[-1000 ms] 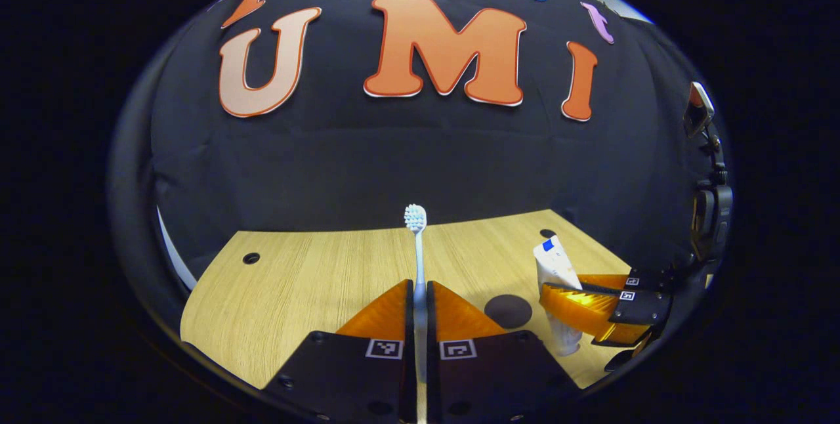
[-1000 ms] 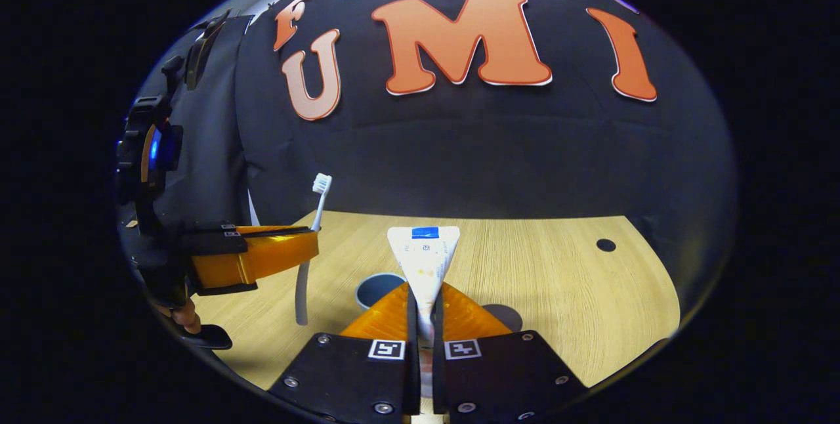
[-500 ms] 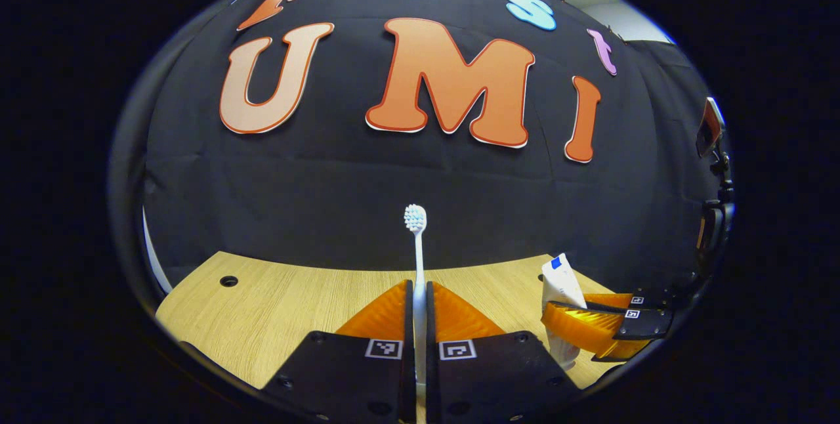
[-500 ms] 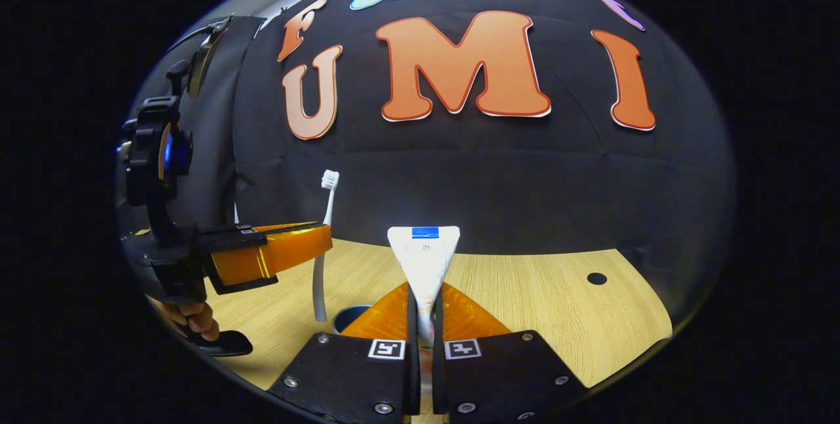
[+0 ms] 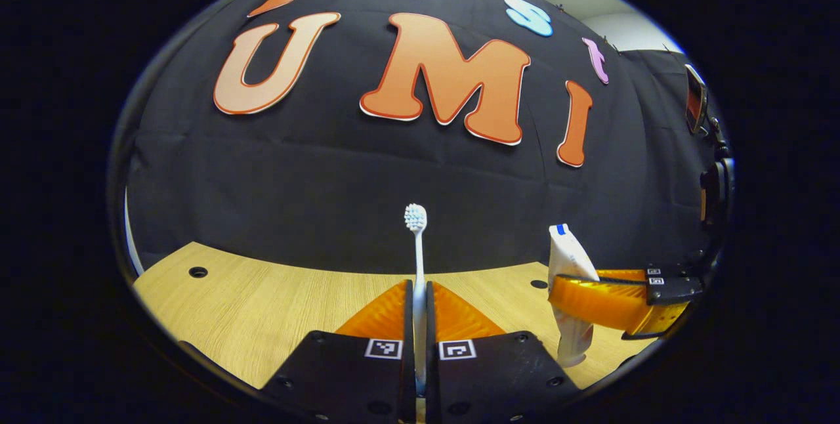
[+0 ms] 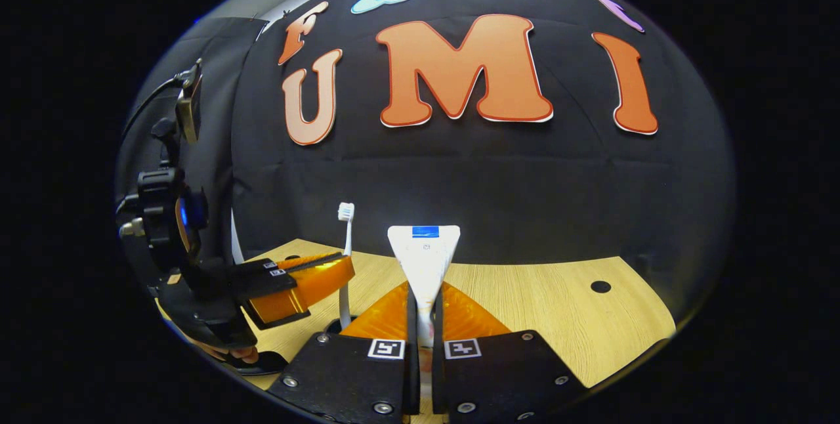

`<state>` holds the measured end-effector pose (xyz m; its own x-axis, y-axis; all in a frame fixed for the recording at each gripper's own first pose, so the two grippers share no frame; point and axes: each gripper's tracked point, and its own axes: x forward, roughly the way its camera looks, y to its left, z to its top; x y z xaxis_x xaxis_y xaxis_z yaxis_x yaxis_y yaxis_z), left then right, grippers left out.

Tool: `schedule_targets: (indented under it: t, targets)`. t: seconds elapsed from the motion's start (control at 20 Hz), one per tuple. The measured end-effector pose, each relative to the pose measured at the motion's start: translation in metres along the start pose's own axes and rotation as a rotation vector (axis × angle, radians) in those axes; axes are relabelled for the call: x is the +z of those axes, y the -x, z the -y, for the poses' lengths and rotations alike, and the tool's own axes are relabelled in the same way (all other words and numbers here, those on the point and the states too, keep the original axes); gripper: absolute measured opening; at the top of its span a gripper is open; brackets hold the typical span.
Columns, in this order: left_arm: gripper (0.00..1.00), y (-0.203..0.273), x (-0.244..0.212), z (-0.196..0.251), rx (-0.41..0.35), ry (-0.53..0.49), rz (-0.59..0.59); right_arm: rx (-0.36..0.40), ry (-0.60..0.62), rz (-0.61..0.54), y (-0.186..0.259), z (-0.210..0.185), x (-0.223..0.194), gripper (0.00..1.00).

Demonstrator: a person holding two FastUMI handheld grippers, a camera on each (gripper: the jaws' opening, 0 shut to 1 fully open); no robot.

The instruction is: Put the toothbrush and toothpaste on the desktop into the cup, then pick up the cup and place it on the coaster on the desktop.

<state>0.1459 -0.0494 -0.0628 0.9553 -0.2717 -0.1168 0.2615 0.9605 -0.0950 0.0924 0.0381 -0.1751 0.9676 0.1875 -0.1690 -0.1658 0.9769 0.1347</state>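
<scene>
**Both items lifted upright, cup below and close in**

Left gripper view: the left gripper (image 5: 420, 319) is clamped on the toothbrush (image 5: 417, 260), whose handle runs up between the two fingers and whose bristle head stands at 12 o'clock, well above the desktop (image 5: 262, 299). Held upright like this, it can probably drop handle-first into the cup. At 3 o'clock the right gripper (image 5: 594, 299) holds the toothpaste (image 5: 569, 293) upright too, its lower end off the wood. The desktop is bare towards 9 o'clock, with open room to its rounded edge.

Right gripper view: the right gripper's fingers press on the toothpaste tube just below its flat crimped end, which points to 12 o'clock. The left gripper sits at 8 o'clock, near. A dark curved sliver just beside the fingers may be the cup's rim; I cannot tell. From 3 to 4 o'clock the wood lies bare.
</scene>
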Motion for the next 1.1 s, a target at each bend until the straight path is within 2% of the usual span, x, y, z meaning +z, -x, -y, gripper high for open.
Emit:
schedule_targets:
  t: [0.5, 0.65, 0.75, 0.95, 1.0, 1.05, 1.1]
  targets:
    - [0.07, -0.006, -0.042, -0.006, -0.043, 0.046, -0.055, 0.018, -0.067, 0.012, -0.007, 0.002, -0.010, 0.07]
    - [0.09, 0.000, -0.048, -0.011, -0.022, 0.028, -0.061, 0.020, -0.087, 0.007, -0.009, 0.002, -0.013, 0.07]
    - [0.11, 0.002, -0.045, -0.009, -0.043, 0.044, -0.059, 0.030, -0.120, -0.008, -0.011, -0.001, -0.015, 0.07]
    - [0.43, 0.017, -0.055, -0.012, -0.040, 0.021, -0.085, 0.034, -0.130, 0.008, -0.013, -0.003, -0.007, 0.07]
    - [0.61, 0.021, -0.056, -0.013, -0.037, 0.017, -0.085, 0.036, -0.129, 0.018, -0.015, -0.006, -0.002, 0.07]
    - [0.67, 0.024, -0.060, -0.017, -0.021, 0.019, -0.095, 0.042, -0.131, 0.027, -0.018, -0.011, 0.003, 0.07]
    - [0.78, 0.029, -0.064, -0.021, -0.005, 0.025, -0.110, 0.049, -0.133, 0.034, -0.021, -0.014, 0.007, 0.07]
